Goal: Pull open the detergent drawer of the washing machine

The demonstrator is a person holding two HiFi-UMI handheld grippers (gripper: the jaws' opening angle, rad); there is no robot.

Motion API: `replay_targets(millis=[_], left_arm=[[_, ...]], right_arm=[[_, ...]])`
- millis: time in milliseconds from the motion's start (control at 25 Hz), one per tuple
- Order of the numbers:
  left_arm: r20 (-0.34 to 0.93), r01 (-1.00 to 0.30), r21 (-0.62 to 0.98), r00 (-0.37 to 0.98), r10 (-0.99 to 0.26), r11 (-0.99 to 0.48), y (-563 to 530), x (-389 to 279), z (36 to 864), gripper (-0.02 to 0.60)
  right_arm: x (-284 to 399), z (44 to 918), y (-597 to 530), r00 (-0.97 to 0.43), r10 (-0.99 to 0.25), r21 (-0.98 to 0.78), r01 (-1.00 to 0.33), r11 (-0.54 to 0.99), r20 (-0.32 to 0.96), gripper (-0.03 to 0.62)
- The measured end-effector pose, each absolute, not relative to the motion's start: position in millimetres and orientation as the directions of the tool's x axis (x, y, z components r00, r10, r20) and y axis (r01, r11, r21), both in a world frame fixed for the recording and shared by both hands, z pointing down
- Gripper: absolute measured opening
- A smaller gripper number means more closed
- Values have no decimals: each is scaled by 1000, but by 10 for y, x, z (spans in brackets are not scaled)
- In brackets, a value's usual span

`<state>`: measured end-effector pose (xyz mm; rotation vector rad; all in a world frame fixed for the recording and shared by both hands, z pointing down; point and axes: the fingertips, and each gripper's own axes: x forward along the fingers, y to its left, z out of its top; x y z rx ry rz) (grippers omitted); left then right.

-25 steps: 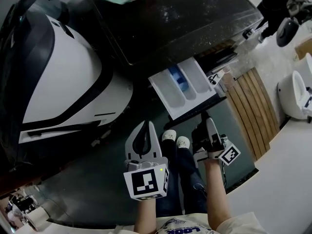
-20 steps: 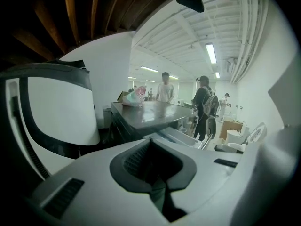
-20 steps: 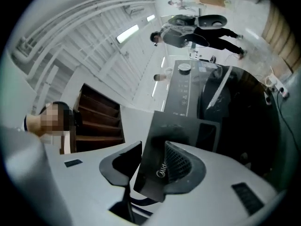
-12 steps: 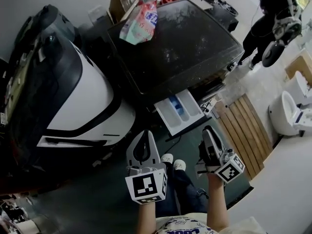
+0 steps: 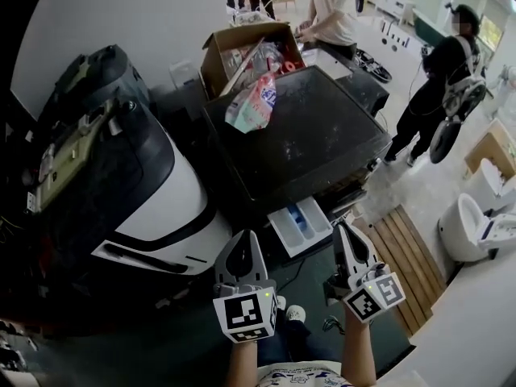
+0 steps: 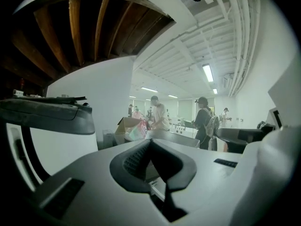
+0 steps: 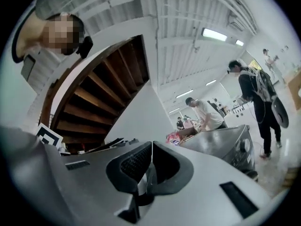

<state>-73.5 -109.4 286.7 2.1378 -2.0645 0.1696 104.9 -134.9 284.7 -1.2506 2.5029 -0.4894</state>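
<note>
The detergent drawer (image 5: 300, 224) jutted open at the near front of the washing machine (image 5: 306, 135), so the left gripper (image 5: 244, 240), shut and empty, or the right gripper (image 5: 345, 236), its jaws having just been closing on nothing, could knock it in a careless swing.

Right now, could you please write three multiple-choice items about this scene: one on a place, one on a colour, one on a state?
1. Where does the colourful bag lie?
A. on the washing machine's dark top
B. on the floor
C. inside the drawer

2. What colour is the insert in the detergent drawer?
A. red
B. blue
C. yellow

3. In what state is the detergent drawer?
A. pushed shut
B. pulled open
C. removed and lying on the floor

Answers:
1. A, the bag rests at the back of the top.
2. B, a blue piece shows in the white tray.
3. B, the tray juts out from the machine's front.
</note>
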Motion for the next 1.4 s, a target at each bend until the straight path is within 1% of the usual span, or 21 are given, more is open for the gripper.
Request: replay_targets(millis=[280,520,720,1040,1400], left_arm=[[114,-999,27,31,-993,-28,-1044,-892,2376,14],[58,-1000,18,23,-998,-22,-991,-993,2052,14],[16,-1000,13,19,-1000,-19,-966,-1072,1860,14],[-34,-1000,-3,22,-999,-22,-943,-1103,1629,14],[-42,-999,-5,36,-998,-36,-1033,-1086,1605,14]], right_arm=[[829,2279,-1360,-542,-839,-218,-813,540,-60,14],[766,1985,-1354,-501,-862,-150,-848,508,-83,13],[630,1762,-1318,-500,-859,-70,-858,508,-104,12],[534,1545,-1290,-499,-855,1,-864,504,-143,12],[510,1517,-1378,-498,-853,3,-864,504,-154,12]])
